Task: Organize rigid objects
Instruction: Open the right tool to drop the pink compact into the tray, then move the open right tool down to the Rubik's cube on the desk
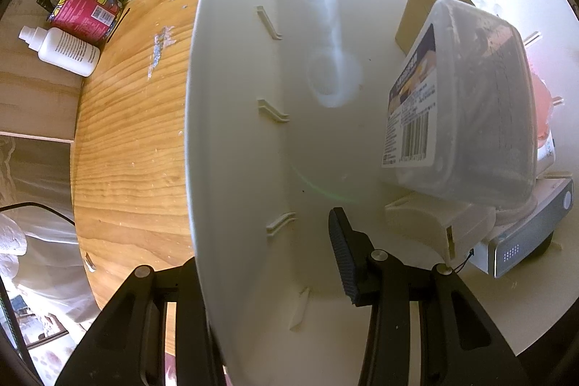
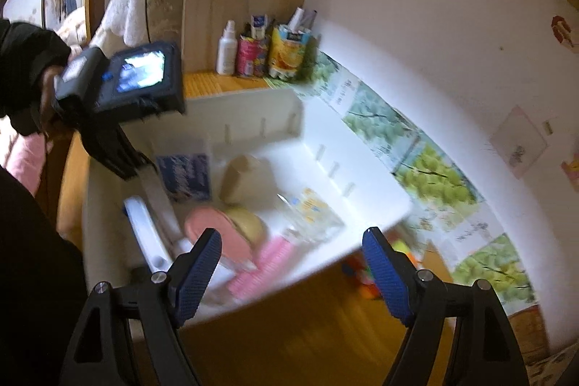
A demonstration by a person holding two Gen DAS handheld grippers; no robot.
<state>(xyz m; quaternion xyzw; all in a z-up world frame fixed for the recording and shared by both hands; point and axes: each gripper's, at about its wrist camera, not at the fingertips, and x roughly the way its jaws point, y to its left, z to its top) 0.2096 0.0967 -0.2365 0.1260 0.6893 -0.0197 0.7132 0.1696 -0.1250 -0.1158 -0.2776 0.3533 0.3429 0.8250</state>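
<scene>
The left tongs (image 1: 267, 277) pinch the smooth white plastic bin's (image 1: 231, 132) wall; the right tongs (image 2: 291, 272) gape, empty.

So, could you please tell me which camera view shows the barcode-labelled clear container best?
The left wrist view: the clear container fills the right side inside the white bin, barcode label sharp. The right wrist view is motion-blurred, so I cannot pick it out among the bin's contents.

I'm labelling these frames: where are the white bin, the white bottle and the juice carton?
white bin (image 1: 231, 132): left wrist view, on its side wall.
white bottle (image 1: 68, 51): left wrist view, on its body.
juice carton (image 2: 287, 51): right wrist view, on its front.
</scene>
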